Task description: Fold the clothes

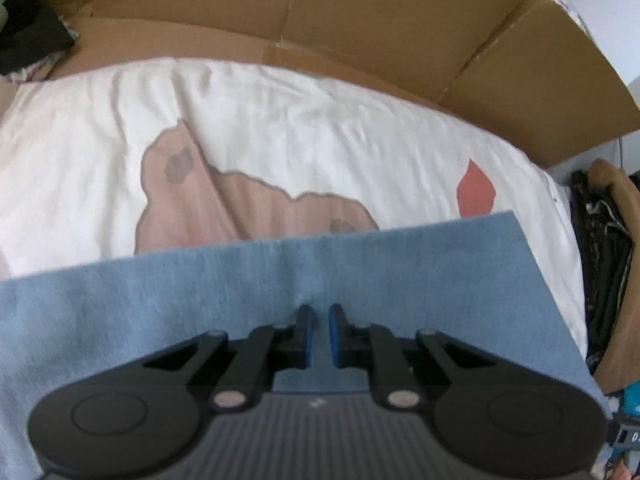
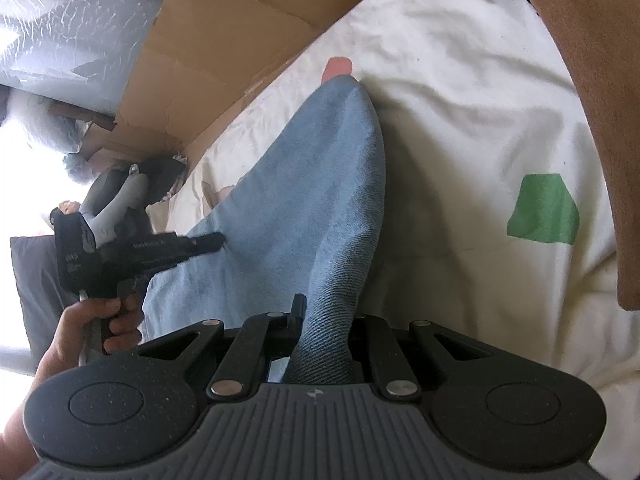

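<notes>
- Right gripper, black two-finger tool nearest the right wrist camera, is clenched on a bunched fold of the light blue denim-like cloth; fabric fills the gap between its fingers and rises as a ridge away from them.
- Blue cloth runs from that pinch toward the far edge of the white sheet with coloured patches; its far tip sits just beside a red patch.
- Green patch on the sheet lies off to the right of the cloth, well apart from it.
- Left gripper shows in the right wrist view, held by a bare hand; its fingertips meet the left edge of the cloth.
- In the left wrist view, the left gripper has its blue-padded fingers drawn nearly together, a thin slit between them; cloth lies flat beneath and ahead; cannot tell whether fabric is actually pinched.
- Cloth's straight far edge crosses the sheet, covering the lower part of a pinkish-brown blotch print; right corner ends near the red patch.
- Brown cardboard panels stand along the sheet's far edge.
- Brown curved wooden piece borders the sheet's right edge.
</notes>
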{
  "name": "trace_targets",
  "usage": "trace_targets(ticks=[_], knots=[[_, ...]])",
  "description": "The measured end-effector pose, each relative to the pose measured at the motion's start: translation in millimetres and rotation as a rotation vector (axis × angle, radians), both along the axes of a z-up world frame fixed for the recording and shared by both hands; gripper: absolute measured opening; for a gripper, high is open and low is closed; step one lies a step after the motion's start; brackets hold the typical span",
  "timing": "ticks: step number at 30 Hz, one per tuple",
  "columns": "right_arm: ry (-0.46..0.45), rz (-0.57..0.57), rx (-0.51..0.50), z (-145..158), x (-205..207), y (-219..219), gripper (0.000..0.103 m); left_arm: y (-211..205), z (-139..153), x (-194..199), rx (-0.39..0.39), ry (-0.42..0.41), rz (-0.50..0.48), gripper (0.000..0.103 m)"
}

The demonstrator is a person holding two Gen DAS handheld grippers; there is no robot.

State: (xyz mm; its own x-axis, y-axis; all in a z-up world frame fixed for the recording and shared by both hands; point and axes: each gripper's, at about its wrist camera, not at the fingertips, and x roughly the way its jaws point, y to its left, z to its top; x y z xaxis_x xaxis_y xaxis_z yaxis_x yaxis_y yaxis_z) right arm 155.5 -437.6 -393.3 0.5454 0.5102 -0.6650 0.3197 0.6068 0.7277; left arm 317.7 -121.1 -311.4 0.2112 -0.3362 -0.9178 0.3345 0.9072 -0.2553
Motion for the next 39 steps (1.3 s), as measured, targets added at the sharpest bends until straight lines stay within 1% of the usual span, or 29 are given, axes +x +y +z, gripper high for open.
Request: trace_targets(ticks=[2,3,4,5,6,8,12,15,17,19,22,28,31,32,33,34,37,38,39], knots=[[0.015,0.007,-0.005,-2.0,0.4,-1.1,0.008,-0.4,-1.1,5.7,0.008,-0.013,0.002,0.011],[0.025,0.012,-0.011,-3.1,0.7,-1.4,0.008,-1.0,-4.8,9.4,0.013,-0.011,0.003,0.009],[0.033,0.016,-0.018,-4.0,1.0,-1.5,0.009,-0.9,-9.4,13.1,0.019,-0.005,0.004,0.007],[0.038,0.019,-0.022,-5.0,1.2,-1.7,0.009,-0.9,-14.4,16.2,0.026,0.004,0.010,0.003],[0.043,0.019,-0.024,-6.4,1.8,-2.5,0.012,0.1,-17.6,18.4,0.024,0.012,0.020,0.003],[0.053,0.015,-0.028,-9.4,2.1,-4.1,0.013,1.6,-18.1,19.7,0.014,0.020,0.029,0.003],[0.072,0.005,-0.043,-16.0,3.7,-8.9,0.020,7.3,-8.9,14.8,-0.012,0.026,0.037,0.004],[0.076,-0.005,-0.040,-20.1,5.7,-13.5,0.020,9.7,-4.3,7.6,-0.017,0.028,0.027,0.004],[0.074,-0.007,-0.044,-22.0,8.1,-15.6,0.020,9.8,-7.5,6.4,-0.013,0.030,0.022,0.004],[0.076,-0.004,-0.051,-24.5,11.9,-16.7,0.020,9.0,-12.4,9.2,-0.013,0.033,0.029,0.004],[0.082,-0.001,-0.056,-28.1,17.1,-19.3,0.020,4.9,-15.6,17.4,-0.012,0.016,0.019,0.003],[0.106,0.002,-0.062,-39.0,23.9,-25.9,0.021,3.2,-17.5,22.2,-0.016,0.033,0.019,0.003],[0.109,-0.007,-0.033,-45.6,23.5,-30.1,0.023,6.8,-14.5,20.4,-0.037,0.046,0.027,0.003],[0.110,-0.009,-0.024,-47.8,23.3,-31.5,0.024,7.7,-12.8,18.7,-0.041,0.046,0.018,0.004],[0.111,-0.012,-0.014,-50.1,23.2,-32.9,0.029,8.7,-11.0,17.2,-0.043,0.044,0.012,0.005],[0.112,-0.015,-0.004,-52.3,23.0,-34.4,0.030,10.1,-9.2,15.2,-0.047,0.045,0.006,0.007],[0.097,-0.058,0.066,-63.2,15.2,-40.6,0.029,16.0,-2.5,6.4,-0.064,0.062,-0.003,0.013],[0.091,-0.061,0.074,-63.3,13.4,-40.5,0.029,17.9,0.1,3.3,-0.066,0.066,-0.003,0.017],[0.084,-0.055,0.073,-62.0,12.1,-39.3,0.024,20.1,3.9,-0.9,-0.068,0.064,-0.004,0.019]])
